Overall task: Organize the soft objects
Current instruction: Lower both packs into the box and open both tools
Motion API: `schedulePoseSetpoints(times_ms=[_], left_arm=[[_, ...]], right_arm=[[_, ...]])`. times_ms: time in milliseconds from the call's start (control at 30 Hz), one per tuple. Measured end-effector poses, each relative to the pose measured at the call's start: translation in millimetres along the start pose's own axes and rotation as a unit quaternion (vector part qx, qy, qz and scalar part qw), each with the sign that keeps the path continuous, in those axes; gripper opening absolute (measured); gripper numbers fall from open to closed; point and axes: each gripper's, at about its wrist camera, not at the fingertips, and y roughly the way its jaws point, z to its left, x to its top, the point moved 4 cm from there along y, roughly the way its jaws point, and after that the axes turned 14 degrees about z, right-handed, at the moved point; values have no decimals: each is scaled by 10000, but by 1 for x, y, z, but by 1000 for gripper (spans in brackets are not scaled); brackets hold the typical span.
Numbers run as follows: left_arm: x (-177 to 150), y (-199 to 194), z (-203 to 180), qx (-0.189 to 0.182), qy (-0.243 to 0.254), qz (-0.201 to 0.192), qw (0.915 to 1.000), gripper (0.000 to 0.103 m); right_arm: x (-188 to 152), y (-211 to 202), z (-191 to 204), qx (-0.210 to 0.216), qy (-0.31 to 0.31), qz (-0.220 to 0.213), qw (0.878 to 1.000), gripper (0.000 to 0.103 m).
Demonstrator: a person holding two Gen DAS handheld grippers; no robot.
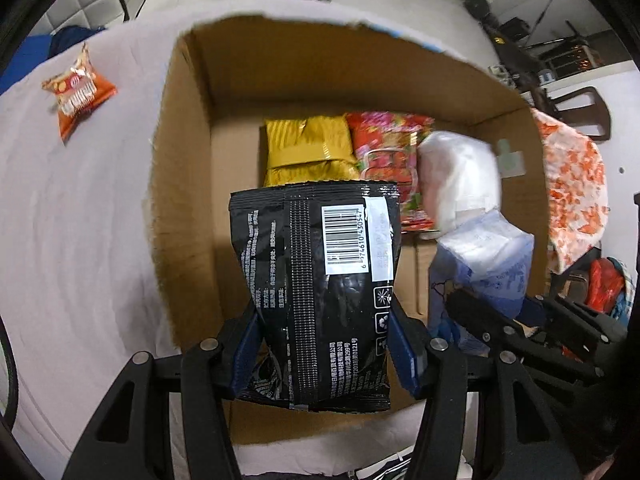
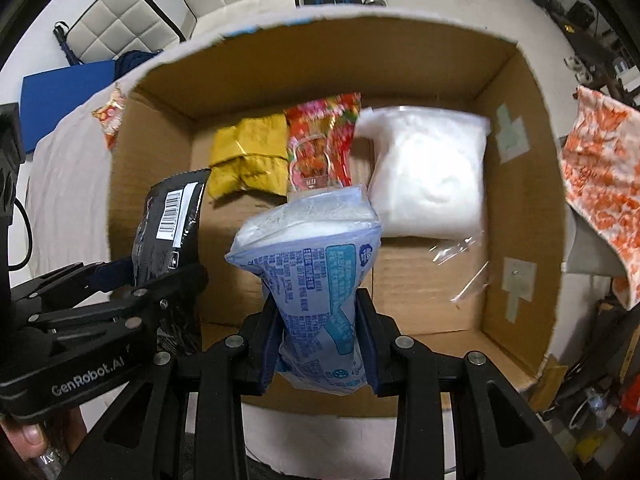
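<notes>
My left gripper (image 1: 324, 344) is shut on a black snack bag (image 1: 320, 280) and holds it over the open cardboard box (image 1: 180, 200). My right gripper (image 2: 320, 340) is shut on a blue and white tissue pack (image 2: 316, 276), also over the box (image 2: 516, 208). The tissue pack shows in the left wrist view (image 1: 484, 264), the black bag in the right wrist view (image 2: 168, 224). In the box lie a yellow bag (image 1: 308, 148), a red flowered bag (image 1: 388, 148) and a white plastic-wrapped pack (image 2: 428, 176).
An orange snack bag (image 1: 78, 90) lies on the pale cloth (image 1: 72, 240) left of the box. An orange-patterned cloth (image 2: 600, 184) hangs right of the box. A blue item (image 2: 60, 96) and padded chairs (image 2: 120, 20) are behind.
</notes>
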Motion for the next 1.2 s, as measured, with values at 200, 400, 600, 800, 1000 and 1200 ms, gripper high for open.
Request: schedulePoseSetpoints(times_ms=[200, 400, 600, 800, 1000, 1200], left_arm=[[5, 20, 0, 149, -158, 286, 9994, 57], [-1, 16, 8, -4, -457, 243, 9987, 65], [-12, -9, -1, 416, -185, -123, 9989, 95], [-25, -38, 5, 596, -113, -599, 9964, 102], [-42, -54, -1, 520, -89, -897, 9946, 102], [-61, -80, -7, 647, 43, -1310, 9893, 102]], right_arm=[[7, 20, -2, 96, 55, 252, 9996, 51], [2, 23, -11, -35, 245, 282, 9993, 86], [-13, 18, -8, -318, 247, 152, 9991, 103], [-25, -6, -3, -578, 317, -284, 9974, 103], [-40, -44, -2, -703, 327, -664, 9948, 103], [-64, -78, 2, -721, 371, -959, 9921, 103]])
